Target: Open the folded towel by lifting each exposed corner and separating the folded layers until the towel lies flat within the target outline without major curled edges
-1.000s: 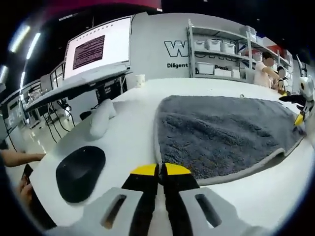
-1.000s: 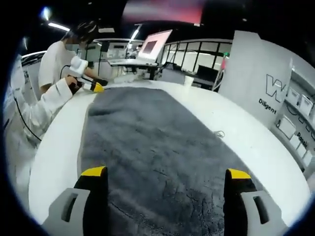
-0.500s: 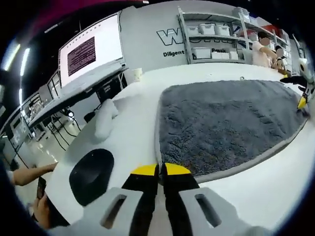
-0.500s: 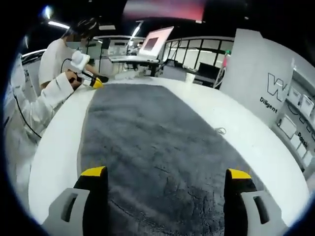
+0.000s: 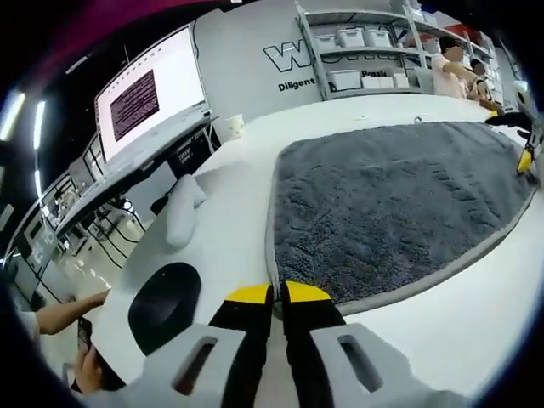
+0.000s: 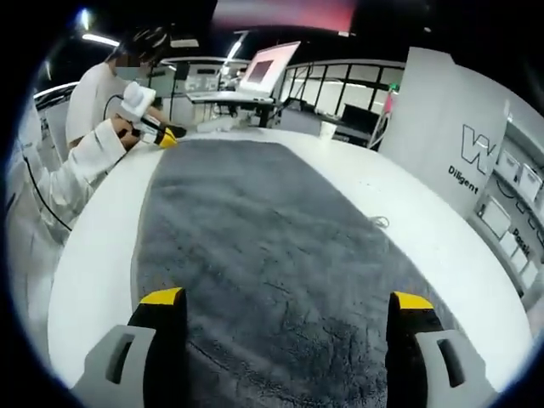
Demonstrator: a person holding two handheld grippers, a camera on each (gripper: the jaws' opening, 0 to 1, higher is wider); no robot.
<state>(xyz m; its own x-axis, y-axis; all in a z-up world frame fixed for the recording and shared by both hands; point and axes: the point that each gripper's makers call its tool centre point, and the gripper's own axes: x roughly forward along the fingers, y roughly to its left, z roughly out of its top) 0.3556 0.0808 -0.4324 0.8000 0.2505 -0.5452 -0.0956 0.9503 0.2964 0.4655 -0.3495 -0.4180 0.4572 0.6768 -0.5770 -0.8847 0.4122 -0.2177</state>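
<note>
The left tool has its two yellow-tipped jaws pressed together, with the pale hem of the towel running right up to the tips; whether the hem is actually pinched between them cannot be told. From there the grey, shaggy towel spreads away over the white worktop, lying flat and open with its light border showing along the near edges. At its far right edge the right tool comes into the left gripper view, its yellow tip low over the cloth.

In the right gripper view the right tool stands wide open, one jaw on each side of the picture, with the towel directly below and stretching forward between them. Nothing is held between these jaws. At the towel's far end the left tool sits at the corner, gripped by the person's hand, a white sleeve behind it.

Left of the towel on the worktop lie a round black pad and, further off, a white lumpy object, both well apart from the cloth. Beyond the worktop stand a big screen, a grey wall with lettering, and shelves with white bins.
</note>
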